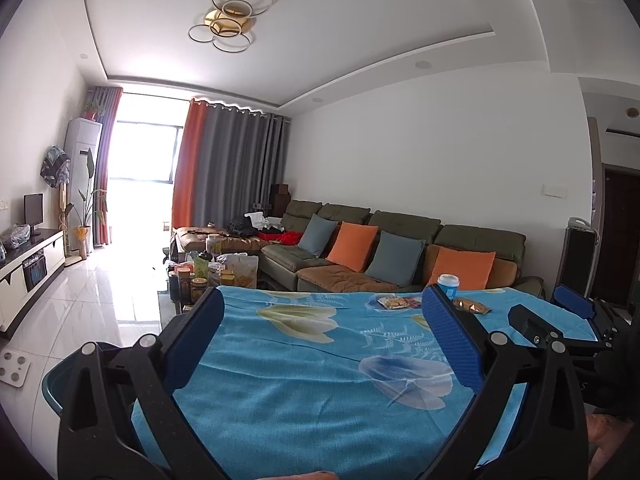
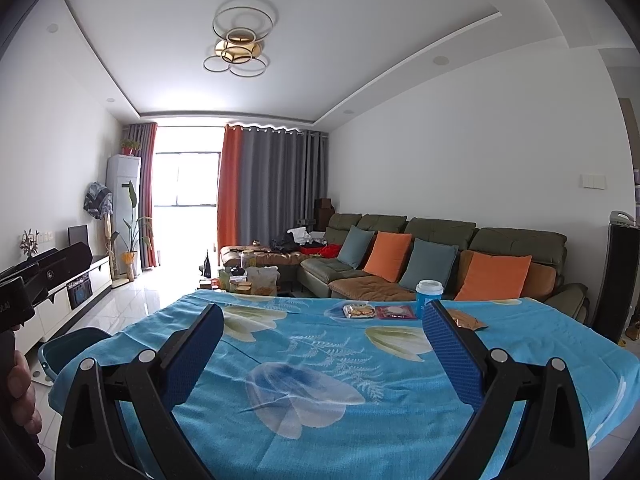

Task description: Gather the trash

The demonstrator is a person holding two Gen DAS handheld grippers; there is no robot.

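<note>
The trash sits at the table's far edge: 1 cup (image 2: 428, 298), 3 flat wrappers (image 2: 359, 311) beside it. I judge the wrappers light, crinkly and slippery, best pinched at a raised edge; the cup looks light and crushable, so I'd grip its mid-wall gently. My right gripper (image 2: 323, 354) and left gripper (image 1: 322, 340) both hang spread wide, empty, over the cloth (image 2: 320, 420), which could snag. The bin (image 2: 68, 346) waits low at left, with open room between.

1. A home living room: a long olive-green sectional sofa (image 2: 440, 256) with orange and grey-blue cushions stands along the white wall.
2. Orange-and-grey curtains (image 2: 272, 184) flank a bright window.
3. A TV cabinet (image 1: 28, 256) lines the left wall.
4. A ring-shaped ceiling lamp (image 2: 240, 44) hangs overhead.
</note>
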